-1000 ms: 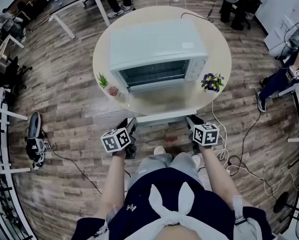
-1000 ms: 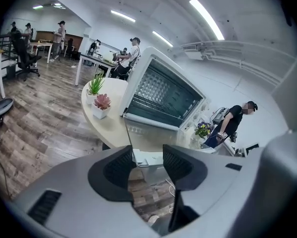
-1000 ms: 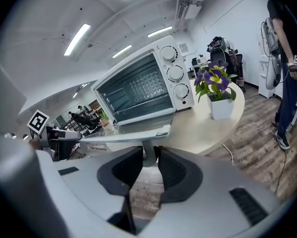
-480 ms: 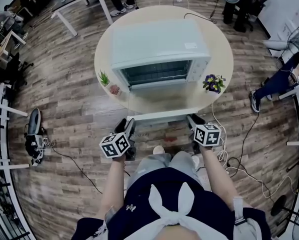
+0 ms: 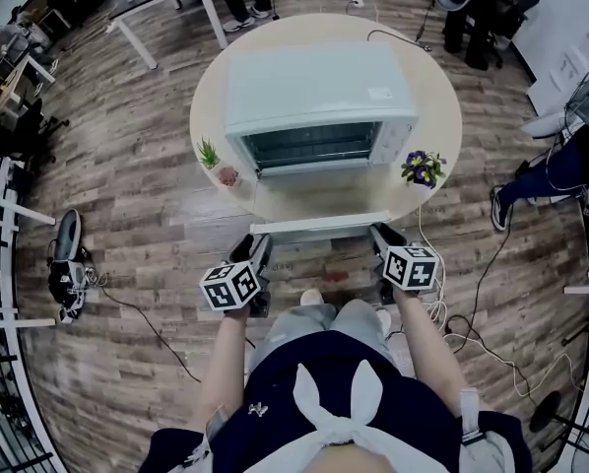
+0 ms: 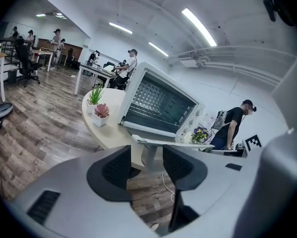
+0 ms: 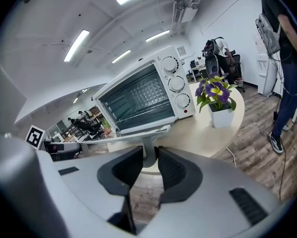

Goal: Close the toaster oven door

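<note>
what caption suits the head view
Left gripper and right gripper, jaws apart, near the open door of the toaster oven on a round table

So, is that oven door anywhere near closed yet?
Nothing done yet: the door lies folded down flat, open. In hand: the left tongs and right tongs hover open at the ends of its front edge, gripping nothing. Still to do: swing it up shut against the toaster oven.

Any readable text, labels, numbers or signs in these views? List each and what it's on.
No legible text anywhere.
Toaster oven, top sticker: print too small to read.
Dials: markings around them too blurred to read.
Left cube, right cube: black-and-white square marker patterns only, no words.
</note>
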The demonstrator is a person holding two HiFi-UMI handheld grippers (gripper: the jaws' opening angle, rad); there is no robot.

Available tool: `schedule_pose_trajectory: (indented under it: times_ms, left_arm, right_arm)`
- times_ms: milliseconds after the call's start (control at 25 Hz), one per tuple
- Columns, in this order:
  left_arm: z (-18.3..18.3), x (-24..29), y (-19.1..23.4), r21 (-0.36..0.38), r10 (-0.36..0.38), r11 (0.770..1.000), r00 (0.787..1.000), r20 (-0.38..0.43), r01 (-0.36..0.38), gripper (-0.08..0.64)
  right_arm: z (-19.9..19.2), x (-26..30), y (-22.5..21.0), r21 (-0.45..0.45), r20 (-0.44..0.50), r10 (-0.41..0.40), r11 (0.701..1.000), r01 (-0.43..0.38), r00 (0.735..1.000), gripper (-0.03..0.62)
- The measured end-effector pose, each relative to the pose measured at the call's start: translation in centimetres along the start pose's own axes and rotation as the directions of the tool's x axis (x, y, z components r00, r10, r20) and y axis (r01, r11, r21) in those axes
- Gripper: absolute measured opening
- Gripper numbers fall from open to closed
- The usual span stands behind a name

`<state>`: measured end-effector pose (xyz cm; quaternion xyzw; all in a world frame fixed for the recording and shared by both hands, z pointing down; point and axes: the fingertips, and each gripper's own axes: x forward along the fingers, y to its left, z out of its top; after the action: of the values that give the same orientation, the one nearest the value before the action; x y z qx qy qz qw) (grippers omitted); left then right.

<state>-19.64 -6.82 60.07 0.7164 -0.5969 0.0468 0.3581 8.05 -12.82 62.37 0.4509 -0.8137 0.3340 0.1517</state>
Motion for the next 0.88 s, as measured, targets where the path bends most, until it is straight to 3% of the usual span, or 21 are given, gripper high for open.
schedule_pose_trajectory:
  times_ms: [880]
  left_arm:
    - [0.9, 0.9, -0.9, 0.032, 0.013, 0.999, 1.0, -0.013, -0.013, 0.189]
  right_arm:
    - [1.5, -0.3, 0.4, -0.006, 0.025, -0.008, 1.0, 0.008, 1.0, 0.1]
